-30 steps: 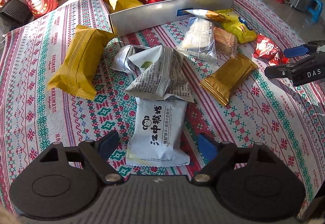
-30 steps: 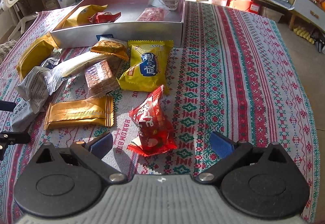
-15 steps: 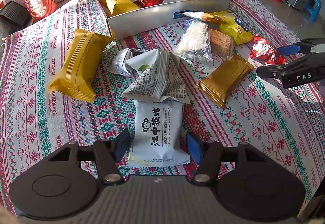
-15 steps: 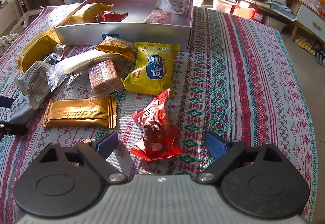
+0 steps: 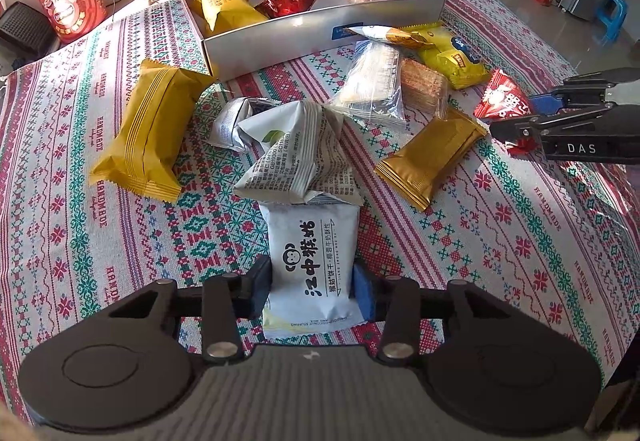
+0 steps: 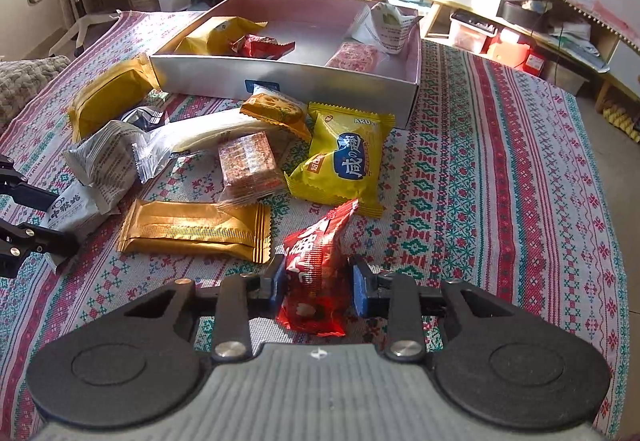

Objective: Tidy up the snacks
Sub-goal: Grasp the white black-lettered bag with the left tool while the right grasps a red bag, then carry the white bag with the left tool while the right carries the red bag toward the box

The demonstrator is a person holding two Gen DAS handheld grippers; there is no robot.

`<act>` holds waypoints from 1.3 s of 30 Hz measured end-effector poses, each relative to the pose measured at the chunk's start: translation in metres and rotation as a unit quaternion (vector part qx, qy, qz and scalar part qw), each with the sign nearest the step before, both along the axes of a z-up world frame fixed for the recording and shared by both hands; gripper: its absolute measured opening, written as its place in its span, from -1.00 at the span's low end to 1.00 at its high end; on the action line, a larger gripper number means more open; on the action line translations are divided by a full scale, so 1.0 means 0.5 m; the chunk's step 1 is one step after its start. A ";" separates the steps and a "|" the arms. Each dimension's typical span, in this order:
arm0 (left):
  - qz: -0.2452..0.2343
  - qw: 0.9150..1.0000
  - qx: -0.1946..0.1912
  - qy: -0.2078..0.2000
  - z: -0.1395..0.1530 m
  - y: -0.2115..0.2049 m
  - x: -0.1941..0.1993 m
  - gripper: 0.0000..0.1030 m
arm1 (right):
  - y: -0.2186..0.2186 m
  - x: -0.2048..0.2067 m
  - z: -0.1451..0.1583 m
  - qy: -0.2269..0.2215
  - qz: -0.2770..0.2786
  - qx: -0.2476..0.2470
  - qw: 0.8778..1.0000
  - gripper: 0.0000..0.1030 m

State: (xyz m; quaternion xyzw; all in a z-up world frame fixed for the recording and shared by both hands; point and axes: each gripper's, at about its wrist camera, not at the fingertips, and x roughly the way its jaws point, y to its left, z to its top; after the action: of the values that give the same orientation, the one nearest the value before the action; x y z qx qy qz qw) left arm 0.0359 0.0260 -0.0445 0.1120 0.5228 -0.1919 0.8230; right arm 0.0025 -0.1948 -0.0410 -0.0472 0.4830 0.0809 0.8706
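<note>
A patterned red, green and white cloth covers the bench, and sun falls across it. In the left wrist view, the left tool has just been closing and now pinches the near end of a white biscuit packet, whose far end lies under a grey printed pouch. Beyond them stands a silver box holding a few snacks, with a yellow cake pack to its left. In the right wrist view, the right tool has likewise just been closing, and its pads press on a red snack bag resting on the cloth. A gold wafer pack lies just to its left, and a yellow packet beyond.
</note>
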 end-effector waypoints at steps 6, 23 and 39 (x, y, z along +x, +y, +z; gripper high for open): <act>-0.015 1.000 -0.010 0.006 0.006 -0.006 -0.009 -0.06 | 0.005 -0.005 0.013 -0.005 0.005 0.004 1.000 -0.44; -0.053 0.996 -0.065 -0.009 0.070 -0.038 -0.035 -0.06 | 0.014 0.003 0.062 -0.026 0.000 0.032 0.999 -0.45; 0.017 0.991 -0.108 -0.081 0.142 -0.055 0.071 -0.06 | 0.010 0.091 0.109 -0.068 -0.049 0.067 0.994 -0.46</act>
State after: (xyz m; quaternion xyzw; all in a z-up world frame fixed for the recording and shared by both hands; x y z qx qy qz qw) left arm 0.0714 -0.0012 0.0267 0.0289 0.4321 -0.2238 0.8731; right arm 0.0480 -0.1898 0.0137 0.0296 0.4182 0.0672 0.9054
